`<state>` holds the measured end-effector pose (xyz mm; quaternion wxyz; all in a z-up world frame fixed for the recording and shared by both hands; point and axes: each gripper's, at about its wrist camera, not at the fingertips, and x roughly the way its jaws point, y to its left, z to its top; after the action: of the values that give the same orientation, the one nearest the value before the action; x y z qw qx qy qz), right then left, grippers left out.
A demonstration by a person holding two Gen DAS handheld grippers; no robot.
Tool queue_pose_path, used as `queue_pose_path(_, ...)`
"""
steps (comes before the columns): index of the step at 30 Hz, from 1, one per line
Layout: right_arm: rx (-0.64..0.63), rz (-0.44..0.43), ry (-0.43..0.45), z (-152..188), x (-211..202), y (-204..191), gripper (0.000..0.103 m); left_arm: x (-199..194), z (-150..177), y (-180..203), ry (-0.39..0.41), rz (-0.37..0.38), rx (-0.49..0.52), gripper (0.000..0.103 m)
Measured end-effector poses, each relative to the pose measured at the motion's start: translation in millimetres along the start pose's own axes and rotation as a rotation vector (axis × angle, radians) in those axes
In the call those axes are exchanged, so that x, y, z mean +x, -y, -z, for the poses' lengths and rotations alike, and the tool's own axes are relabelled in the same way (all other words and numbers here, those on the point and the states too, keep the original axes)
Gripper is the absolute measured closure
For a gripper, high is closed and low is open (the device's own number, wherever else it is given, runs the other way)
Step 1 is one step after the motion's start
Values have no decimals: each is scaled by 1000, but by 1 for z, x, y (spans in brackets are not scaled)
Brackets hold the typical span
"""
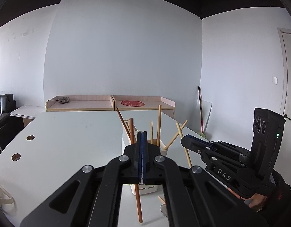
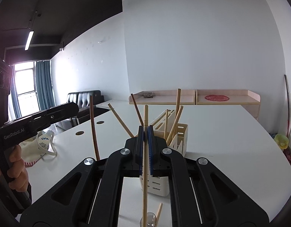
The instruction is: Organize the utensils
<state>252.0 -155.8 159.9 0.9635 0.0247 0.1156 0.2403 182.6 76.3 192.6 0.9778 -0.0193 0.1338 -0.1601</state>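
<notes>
My left gripper (image 1: 142, 133) is shut on a dark brown chopstick (image 1: 139, 204), which hangs almost upright above the white table (image 1: 69, 141). Just behind it stands a white utensil holder (image 1: 163, 152) with several chopsticks leaning in it. My right gripper (image 2: 146, 127) is shut on a pale wooden chopstick (image 2: 144, 189), also held upright in front of the holder (image 2: 180, 132). In the left wrist view the right gripper (image 1: 184, 141) hovers right of the holder with its pale chopstick (image 1: 188, 157). In the right wrist view the left gripper (image 2: 75, 108) holds the brown chopstick (image 2: 94, 132) at left.
A clear spoon (image 2: 150, 218) and a loose pale chopstick (image 2: 159, 212) lie on the table below the grippers. A cloth tote bag (image 2: 37, 151) sits at the table's left. Low wooden shelves (image 1: 107, 106) line the far wall.
</notes>
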Motion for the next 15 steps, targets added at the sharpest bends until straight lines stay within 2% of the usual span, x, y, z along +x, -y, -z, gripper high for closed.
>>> queue_pose_path(7,36,-10,-14,12,2,10,99,5,11,2,-28,-2,-3,103)
queue_pose_path(15,71,-17,-47,23,10,20,99,25,25,-12,-125,-20,-34,103)
